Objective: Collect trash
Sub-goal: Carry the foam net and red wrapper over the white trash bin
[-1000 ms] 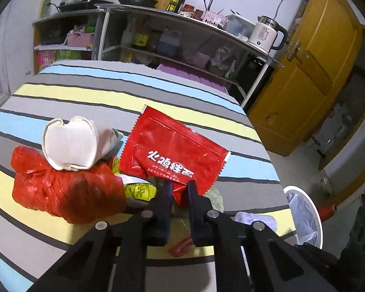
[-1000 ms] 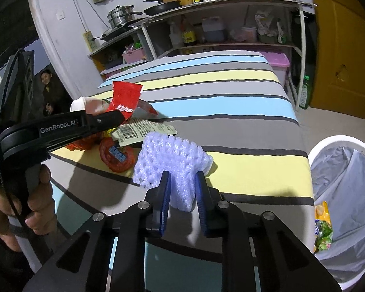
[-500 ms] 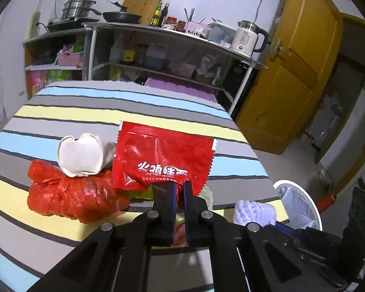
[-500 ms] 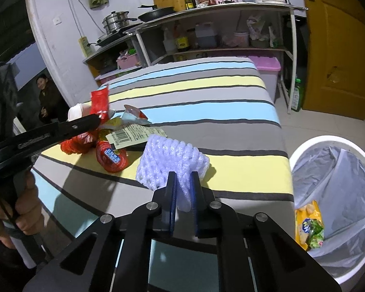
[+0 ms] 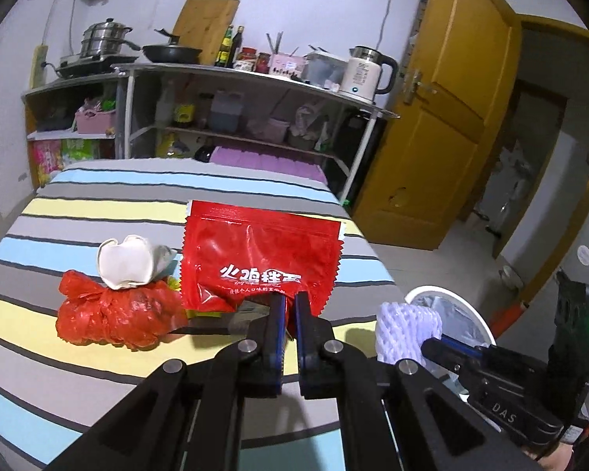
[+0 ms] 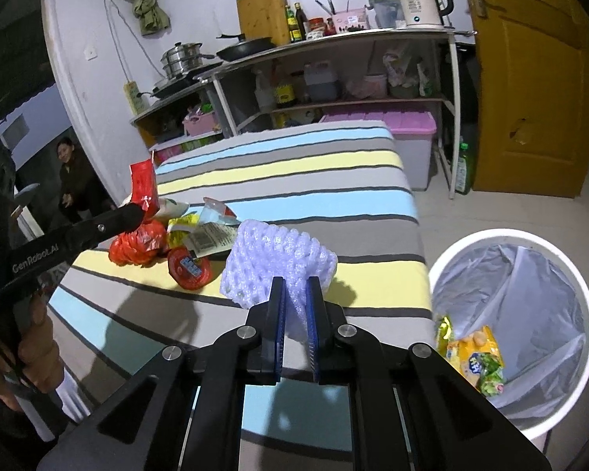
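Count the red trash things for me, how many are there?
3 that I can see: the red packet held up by the left tool, the red bag on the striped table, and a round red wrapper beside the pile. More may hide underneath.

Support surface: table under a striped cloth (image 6: 314, 180) in grey, blue and yellow bands. Lying directly on it, clustered near the left edge: red plastic bag (image 5: 110, 314), crumpled white paper cup (image 5: 127, 261) touching the bag, round red lid (image 6: 188, 267), barcode label (image 6: 212, 237), yellow wrapper (image 6: 182, 227).
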